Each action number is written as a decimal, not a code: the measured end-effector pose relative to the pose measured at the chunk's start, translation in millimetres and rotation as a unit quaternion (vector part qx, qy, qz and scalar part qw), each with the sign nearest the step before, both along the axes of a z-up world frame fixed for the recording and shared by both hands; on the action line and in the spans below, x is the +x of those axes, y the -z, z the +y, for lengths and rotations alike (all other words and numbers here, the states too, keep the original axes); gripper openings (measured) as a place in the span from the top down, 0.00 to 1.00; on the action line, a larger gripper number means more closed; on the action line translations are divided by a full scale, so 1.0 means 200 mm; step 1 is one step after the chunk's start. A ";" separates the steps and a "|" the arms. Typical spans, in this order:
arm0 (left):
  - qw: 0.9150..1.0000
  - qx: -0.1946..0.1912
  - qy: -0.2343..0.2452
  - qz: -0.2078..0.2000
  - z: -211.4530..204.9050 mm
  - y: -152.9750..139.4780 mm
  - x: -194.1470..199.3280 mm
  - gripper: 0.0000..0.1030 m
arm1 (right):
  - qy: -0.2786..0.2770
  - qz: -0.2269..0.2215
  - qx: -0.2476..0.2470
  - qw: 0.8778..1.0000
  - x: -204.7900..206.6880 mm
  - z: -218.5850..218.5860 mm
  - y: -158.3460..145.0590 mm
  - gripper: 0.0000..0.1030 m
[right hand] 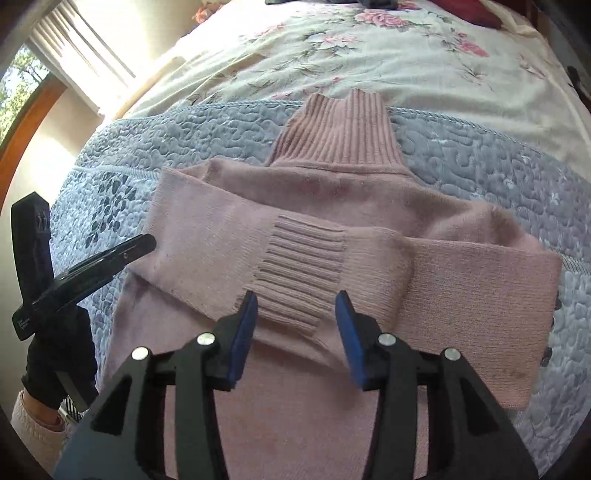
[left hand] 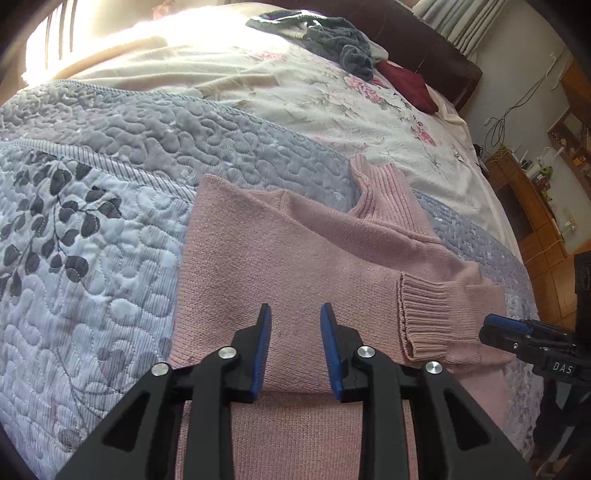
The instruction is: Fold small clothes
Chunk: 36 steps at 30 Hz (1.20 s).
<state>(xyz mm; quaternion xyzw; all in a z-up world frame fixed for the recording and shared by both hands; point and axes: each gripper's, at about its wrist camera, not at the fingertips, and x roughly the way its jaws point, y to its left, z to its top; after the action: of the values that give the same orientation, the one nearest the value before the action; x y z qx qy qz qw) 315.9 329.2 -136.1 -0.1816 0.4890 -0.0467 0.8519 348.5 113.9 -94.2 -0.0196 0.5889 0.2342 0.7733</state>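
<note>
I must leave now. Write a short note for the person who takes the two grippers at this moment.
Left gripper: open, holds nothing, over the sweater's left part.
Right gripper: open, holds nothing, over the ribbed cuff.
Pink sweater lies flat on the blue quilt, collar away from you.
Done: both sleeves folded across the body.
Left: fold the body up; other clothes wait at the far end.

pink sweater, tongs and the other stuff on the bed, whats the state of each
sweater: flat on the quilt, both sleeves folded across the chest, collar upright
left tongs: open, empty, over the sweater
right tongs: open, empty, over the sleeve cuff
quilt: spread on the bed
grey clothes: crumpled heap, unfolded
red cloth: lying loose
</note>
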 end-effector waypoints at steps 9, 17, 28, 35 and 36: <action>0.999 0.002 0.002 0.042 -0.02 0.18 0.05 0.73 | -0.047 0.034 -0.095 0.994 -0.01 0.30 0.28 0.54; 0.999 0.003 -0.001 0.043 -0.01 0.20 0.05 0.73 | -0.004 0.024 -0.042 0.999 0.02 0.12 0.15 0.96; 0.999 0.001 -0.009 0.044 0.00 0.21 0.05 0.72 | 0.116 -0.004 0.049 0.992 0.03 -0.56 -0.16 0.96; 0.999 0.003 -0.010 0.043 0.00 0.21 0.05 0.72 | 0.161 0.012 0.022 0.987 -0.02 -0.87 -0.05 0.96; 0.999 0.004 -0.010 0.043 0.00 0.21 0.05 0.72 | 0.165 0.017 0.016 0.986 -0.04 -0.89 -0.02 0.96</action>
<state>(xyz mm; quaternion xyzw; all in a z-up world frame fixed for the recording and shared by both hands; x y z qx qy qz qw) 326.9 328.6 -178.2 -0.1848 0.5238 -0.0287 0.8311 341.1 -64.1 -90.5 0.0943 0.5935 0.1135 0.7912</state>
